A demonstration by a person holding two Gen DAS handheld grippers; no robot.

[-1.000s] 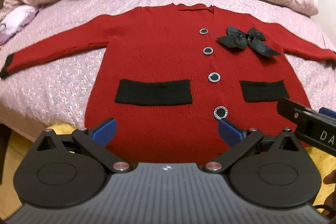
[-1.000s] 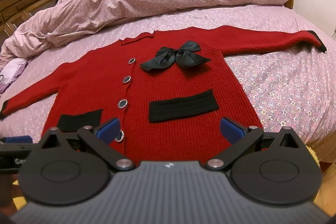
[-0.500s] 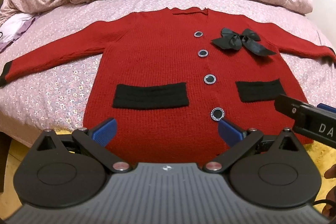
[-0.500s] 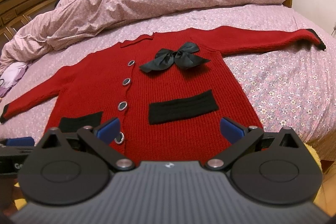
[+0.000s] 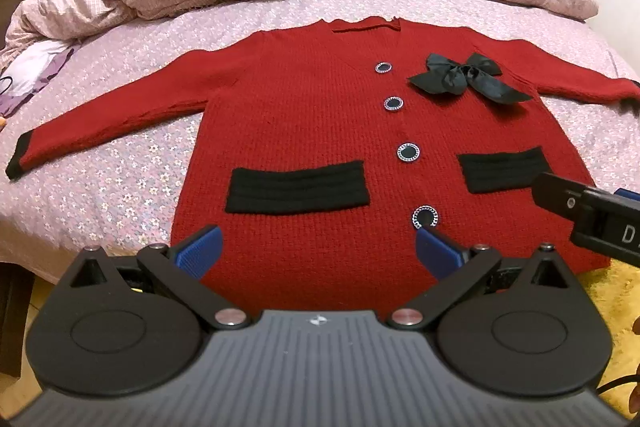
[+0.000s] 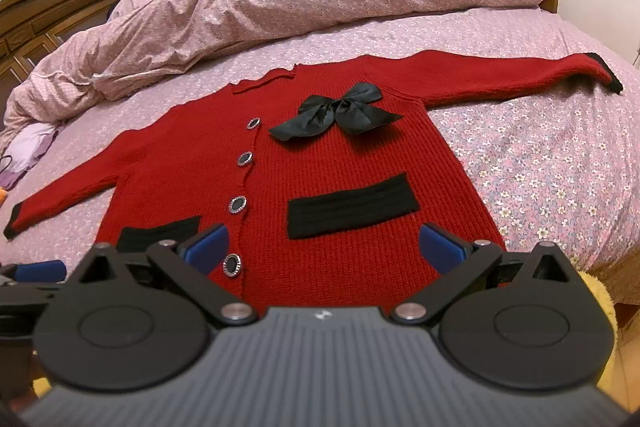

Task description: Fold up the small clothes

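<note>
red knitted cardigan with black pockets [image 5: 320, 131] flat, sleeves spread, on pink floral bedsheet [image 5: 100, 187] | left gripper [image 5: 318, 251] spread wide, empty, over hem | right gripper [image 6: 324, 251] likewise, empty

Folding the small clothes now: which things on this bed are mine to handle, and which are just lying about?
For the job:
- red knit cardigan with black bow and pockets
- left gripper, open
- right gripper, open

Lying about:
- bunched pink floral duvet
- crumpled lilac-and-white cloth
</note>
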